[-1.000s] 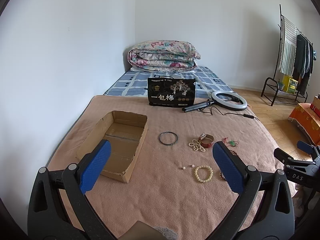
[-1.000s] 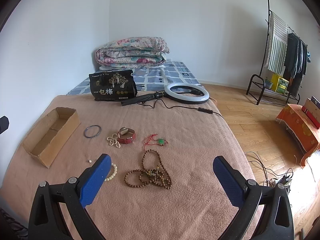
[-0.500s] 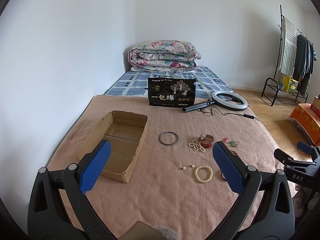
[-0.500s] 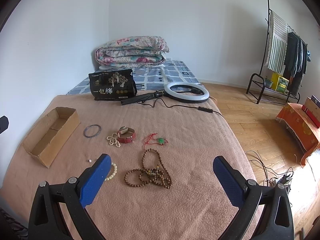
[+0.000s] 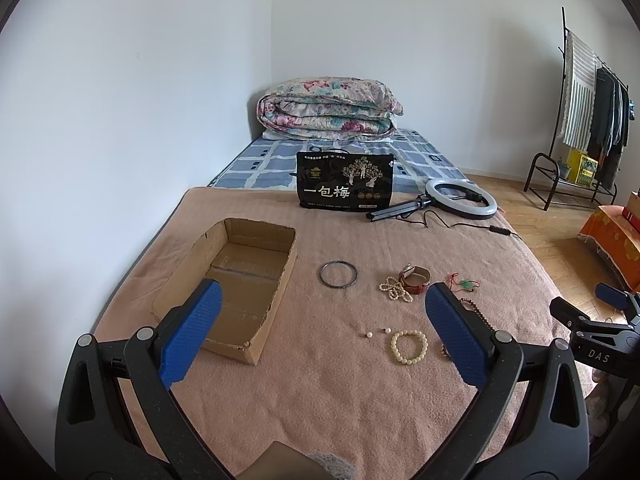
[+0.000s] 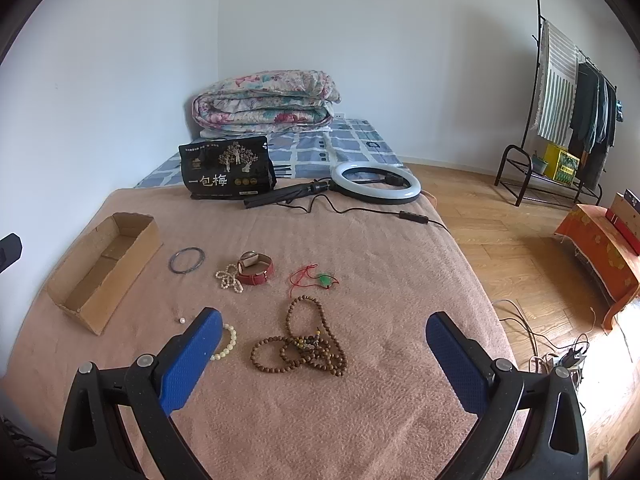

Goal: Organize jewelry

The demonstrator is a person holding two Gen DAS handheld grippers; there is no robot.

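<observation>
Above the pink blanket (image 6: 360, 420), left gripper (image 5: 320, 336) and right gripper (image 6: 320, 350) both gape wide, grasping nothing. Between them lie one wooden-bead mala (image 6: 304, 350), one cream bead bracelet (image 5: 409, 346), two loose pearls (image 5: 377, 333), one red-strapped watch (image 6: 256, 268), one bangle (image 5: 338, 275); one cardboard box (image 5: 280, 280) sits left, bare blanket around it.

Left hand-held gripper (image 5: 323, 330) jaws wide apart, right hand-held gripper (image 6: 323, 350) likewise
</observation>
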